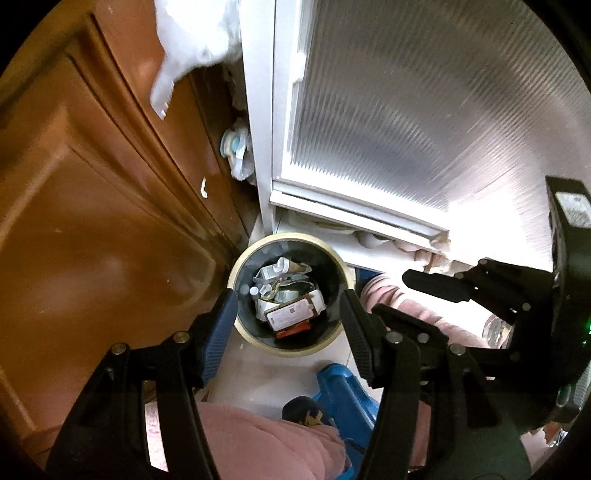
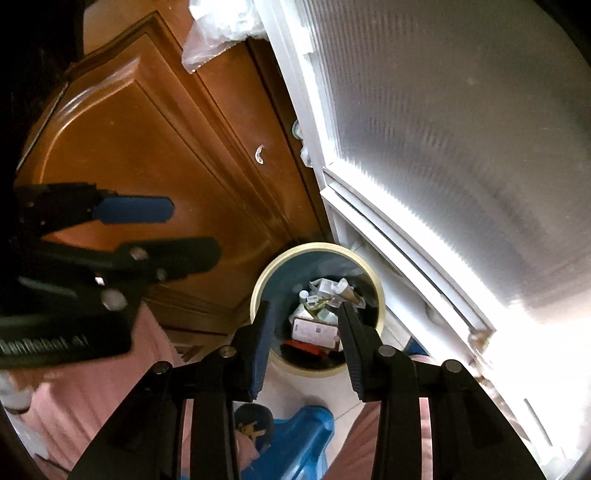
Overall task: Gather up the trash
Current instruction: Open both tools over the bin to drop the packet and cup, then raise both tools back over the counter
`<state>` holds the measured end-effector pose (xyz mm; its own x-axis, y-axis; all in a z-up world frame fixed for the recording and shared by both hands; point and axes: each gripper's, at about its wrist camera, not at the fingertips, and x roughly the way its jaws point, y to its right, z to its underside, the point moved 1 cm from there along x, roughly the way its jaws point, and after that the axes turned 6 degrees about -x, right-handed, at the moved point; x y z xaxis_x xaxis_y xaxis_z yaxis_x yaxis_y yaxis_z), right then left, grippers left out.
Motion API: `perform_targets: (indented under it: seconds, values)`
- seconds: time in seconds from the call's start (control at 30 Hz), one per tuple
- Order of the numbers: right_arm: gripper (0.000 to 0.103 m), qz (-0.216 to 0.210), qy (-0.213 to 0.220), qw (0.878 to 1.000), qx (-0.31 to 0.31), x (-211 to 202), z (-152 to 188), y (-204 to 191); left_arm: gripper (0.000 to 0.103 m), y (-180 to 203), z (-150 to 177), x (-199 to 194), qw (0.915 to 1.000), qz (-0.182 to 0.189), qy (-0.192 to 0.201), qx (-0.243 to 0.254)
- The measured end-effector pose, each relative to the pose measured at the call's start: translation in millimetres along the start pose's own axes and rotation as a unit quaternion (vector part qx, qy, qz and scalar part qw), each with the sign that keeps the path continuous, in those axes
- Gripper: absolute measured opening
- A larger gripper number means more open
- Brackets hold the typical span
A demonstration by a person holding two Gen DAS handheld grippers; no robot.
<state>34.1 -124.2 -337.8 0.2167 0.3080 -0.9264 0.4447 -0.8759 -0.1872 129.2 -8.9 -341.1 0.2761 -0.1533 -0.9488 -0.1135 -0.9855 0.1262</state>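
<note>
- A round trash bin (image 1: 288, 295) with a cream rim and dark inner wall is seen from above in both wrist views, standing on the pale floor in the corner between a brown wooden door (image 1: 92, 221) and a white-framed ribbed glass door (image 1: 424, 110).
- The bin is already partly filled: a flat white-labelled box (image 1: 291, 312), an orange-red packet (image 1: 291, 332) beneath it, crumpled paper and a small white bottle (image 1: 254, 291) lie inside. This part of the collecting is judged to be done.
- The left gripper (image 1: 288, 321) is held above the bin with its blue-padded jaws spread apart and nothing between them; only the bin's contents show through the gap.
- The right gripper (image 2: 304, 339) is likewise poised over the bin, its jaws parted less widely and also empty. Nothing is grasped by either tool.
- From these empty, released jaws directly over the bin, a drop-off is judged to be complete rather than pending.
- Possible leftover trash is seen outside the bin: a crumpled wrapper bundle (image 1: 238, 155) wedged between the wooden door and the white frame, and clear plastic (image 2: 218, 29) at the top of the door. Whether these are meant to be collected cannot be told.
- Pink-clad legs (image 1: 266, 443), a dark slipper (image 1: 306, 411) and a blue plastic stool (image 1: 343, 391) are seen below the grippers; no loose litter is visible on the floor there.
- What remains is judged to be any further pieces beyond the field of view.
</note>
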Motion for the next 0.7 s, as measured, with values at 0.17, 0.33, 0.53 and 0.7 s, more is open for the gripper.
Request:
perform_targets:
  seconds: [0.17,0.33,0.53,0.7]
  values:
    - [0.037,0.015,0.004,1.000,-0.001,-35,5,-4,0.054,7,3,-38,0.9996,0.015,0.021,0.006]
    - [0.042,0.019,0.017,1.000,0.006,-76,9,-7,0.054,14,7,-86,0.9983,0.035,0.042,0.020]
    - [0.047,0.025,0.064,0.998,0.000,-144,5,-17,0.056,24,6,-162,0.9928,0.063,0.093,0.042]
    - [0.048,0.029,0.123,0.992,-0.032,-211,-10,-33,0.059,26,-10,-229,0.9829,0.088,0.151,0.058]
